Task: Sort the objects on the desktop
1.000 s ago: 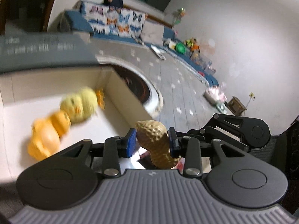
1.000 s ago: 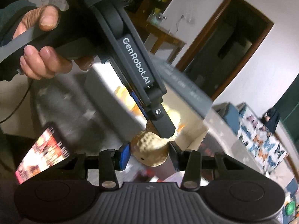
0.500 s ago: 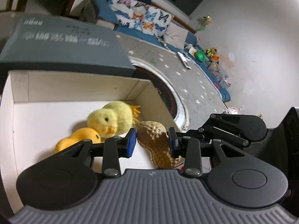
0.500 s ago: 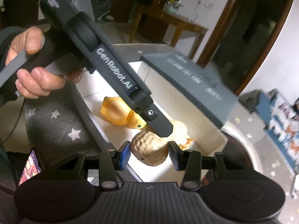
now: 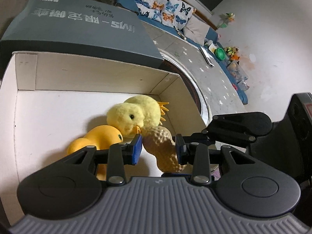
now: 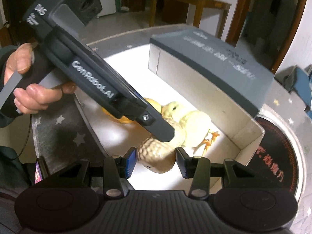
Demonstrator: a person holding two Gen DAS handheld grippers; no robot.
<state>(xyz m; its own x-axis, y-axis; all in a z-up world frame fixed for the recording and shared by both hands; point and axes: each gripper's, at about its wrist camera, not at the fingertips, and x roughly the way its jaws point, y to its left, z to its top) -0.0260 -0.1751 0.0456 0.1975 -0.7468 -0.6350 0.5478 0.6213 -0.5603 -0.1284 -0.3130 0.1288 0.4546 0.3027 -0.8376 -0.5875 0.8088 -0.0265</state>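
A tan peanut toy point(image 5: 161, 148) hangs low in the white open box point(image 5: 48, 117), beside a yellow plush chick point(image 5: 136, 115) and an orange rubber duck point(image 5: 101, 138). My left gripper point(image 5: 158, 149) is shut on one lobe of the peanut. My right gripper point(image 6: 156, 160) is shut on the other lobe of the peanut point(image 6: 156, 156). In the right wrist view a finger point(image 6: 152, 120) of the left gripper covers the peanut's top and part of the duck point(image 6: 154, 104). The chick point(image 6: 195, 128) lies against the box's far wall.
The box's grey lid point(image 6: 214, 58) stands against its back edge. The box sits on a round table with a grey star cloth point(image 6: 64, 128) and a dark centre disc point(image 6: 273, 156). A hand point(image 6: 29, 93) holds the left gripper. A sofa point(image 5: 165, 5) lies beyond.
Both grippers have carried the peanut toy down into the box, close to the chick and the duck. Both pairs of pads stand the same distance apart as before.
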